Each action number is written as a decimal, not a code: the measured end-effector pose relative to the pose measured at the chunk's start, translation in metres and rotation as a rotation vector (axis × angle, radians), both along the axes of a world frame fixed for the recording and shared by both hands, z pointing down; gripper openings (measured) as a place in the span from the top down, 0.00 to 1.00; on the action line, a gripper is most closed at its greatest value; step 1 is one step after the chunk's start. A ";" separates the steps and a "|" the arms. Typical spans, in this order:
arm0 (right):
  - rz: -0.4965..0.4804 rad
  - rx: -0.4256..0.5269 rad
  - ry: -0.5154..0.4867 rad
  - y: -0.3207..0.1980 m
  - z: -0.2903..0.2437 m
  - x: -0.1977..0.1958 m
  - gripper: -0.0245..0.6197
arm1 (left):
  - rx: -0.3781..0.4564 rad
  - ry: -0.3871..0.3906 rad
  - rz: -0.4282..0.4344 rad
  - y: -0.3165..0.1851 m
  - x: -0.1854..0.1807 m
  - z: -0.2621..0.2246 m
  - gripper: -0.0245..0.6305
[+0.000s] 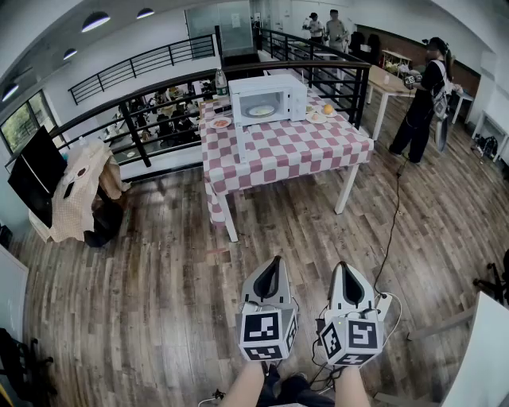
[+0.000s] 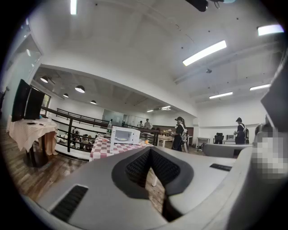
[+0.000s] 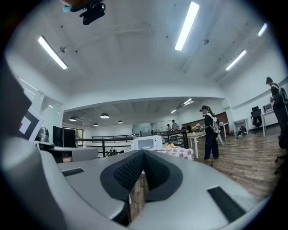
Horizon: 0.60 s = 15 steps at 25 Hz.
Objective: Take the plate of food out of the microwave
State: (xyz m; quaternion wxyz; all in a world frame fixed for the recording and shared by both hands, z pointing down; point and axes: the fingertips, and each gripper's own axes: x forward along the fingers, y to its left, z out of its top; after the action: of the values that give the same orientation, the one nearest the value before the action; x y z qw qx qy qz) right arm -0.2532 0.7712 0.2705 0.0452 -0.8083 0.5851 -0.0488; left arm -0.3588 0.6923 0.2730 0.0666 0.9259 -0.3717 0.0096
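Facing the far-off microwave (image 1: 266,98), plate (image 1: 261,110) seemingly inside, left gripper (image 1: 275,260) and right gripper (image 1: 342,265) show jaws pressed together.

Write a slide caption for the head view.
Left gripper and right gripper, both shut, face the distant microwave, plate inside, on a checkered table.

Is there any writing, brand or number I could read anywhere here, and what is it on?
No text here is readable.
White sheet on the far glass panel: too small to read.
Bottle label: too small.
Microwave front: no legible brand.
Marker cubes, left and right: square patterns, not letters.
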 end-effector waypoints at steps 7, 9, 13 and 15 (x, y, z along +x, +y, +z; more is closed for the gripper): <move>-0.001 -0.007 -0.002 0.003 0.000 0.004 0.97 | 0.006 -0.007 0.005 0.002 0.005 -0.003 0.94; 0.002 -0.008 -0.009 0.004 0.001 0.007 0.97 | 0.002 -0.010 0.006 0.003 0.008 -0.002 0.94; 0.009 -0.007 -0.018 0.008 0.004 0.014 0.97 | -0.004 -0.018 0.006 0.006 0.014 0.002 0.94; 0.014 0.001 -0.021 0.011 0.005 0.020 0.97 | -0.004 -0.021 0.006 0.008 0.018 0.004 0.94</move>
State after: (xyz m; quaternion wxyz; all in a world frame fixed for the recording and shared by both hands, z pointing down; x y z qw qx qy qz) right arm -0.2335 0.7820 0.2752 0.0523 -0.8117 0.5790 -0.0568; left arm -0.3411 0.6999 0.2770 0.0646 0.9266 -0.3698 0.0204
